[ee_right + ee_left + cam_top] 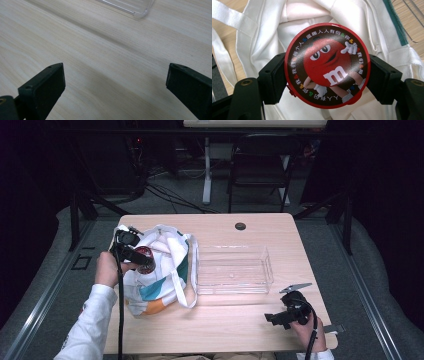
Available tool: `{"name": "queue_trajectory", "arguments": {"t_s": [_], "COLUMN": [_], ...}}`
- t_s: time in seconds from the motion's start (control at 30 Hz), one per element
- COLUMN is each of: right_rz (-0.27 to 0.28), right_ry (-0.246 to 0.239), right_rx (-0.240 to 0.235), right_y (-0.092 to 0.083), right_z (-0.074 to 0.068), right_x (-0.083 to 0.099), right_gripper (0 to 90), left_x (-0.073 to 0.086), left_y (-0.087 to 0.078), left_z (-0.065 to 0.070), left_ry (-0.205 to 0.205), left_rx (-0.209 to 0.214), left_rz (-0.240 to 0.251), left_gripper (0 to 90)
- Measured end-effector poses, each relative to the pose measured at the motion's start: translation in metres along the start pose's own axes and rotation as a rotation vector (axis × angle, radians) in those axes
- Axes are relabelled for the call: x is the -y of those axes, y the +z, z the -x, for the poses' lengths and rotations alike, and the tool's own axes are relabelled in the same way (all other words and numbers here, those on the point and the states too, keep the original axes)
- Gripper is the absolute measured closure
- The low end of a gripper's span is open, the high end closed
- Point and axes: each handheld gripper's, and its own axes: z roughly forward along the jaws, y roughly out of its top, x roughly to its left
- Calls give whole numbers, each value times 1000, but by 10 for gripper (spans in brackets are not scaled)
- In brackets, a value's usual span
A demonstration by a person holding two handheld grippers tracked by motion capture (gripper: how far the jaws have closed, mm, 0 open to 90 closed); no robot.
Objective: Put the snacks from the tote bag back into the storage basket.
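Left gripper (pixel 327 82) clamps round red tin (pixel 327 65) between both jaws, above open white tote bag (pixel 267 37). Lid facing camera: red M&M's character with white "m", ring of Chinese characters around rim. Right gripper (pixel 115 82) gapes wide, nothing between jaws, over bare wooden table (pixel 100 55); clear plastic tray (pixel 135 7) corner ahead.

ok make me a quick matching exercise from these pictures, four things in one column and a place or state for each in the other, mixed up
Things:
1. red round tin
2. clear tray
3. right gripper
4. tote bag

Places or states:
a. empty, mid-table
b. open above bare wood
c. clamped between the left gripper's jaws
d. lying at the table's left side, under the tin

Pairs: 1-c, 2-a, 3-b, 4-d
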Motion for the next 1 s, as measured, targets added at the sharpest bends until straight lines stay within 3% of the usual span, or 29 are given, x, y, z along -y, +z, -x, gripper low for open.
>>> {"name": "queue_trajectory", "arguments": {"t_s": [1.0], "right_rz": [10], "right_ry": [5], "right_rx": [-9], "right_y": [0], "right_z": [0], "right_x": [0], "right_gripper": [19], "left_x": [-23], "left_y": [-18], "left_z": [13], "left_ry": [48], "left_rx": [11], "left_rz": [18], "left_gripper": [260]}}
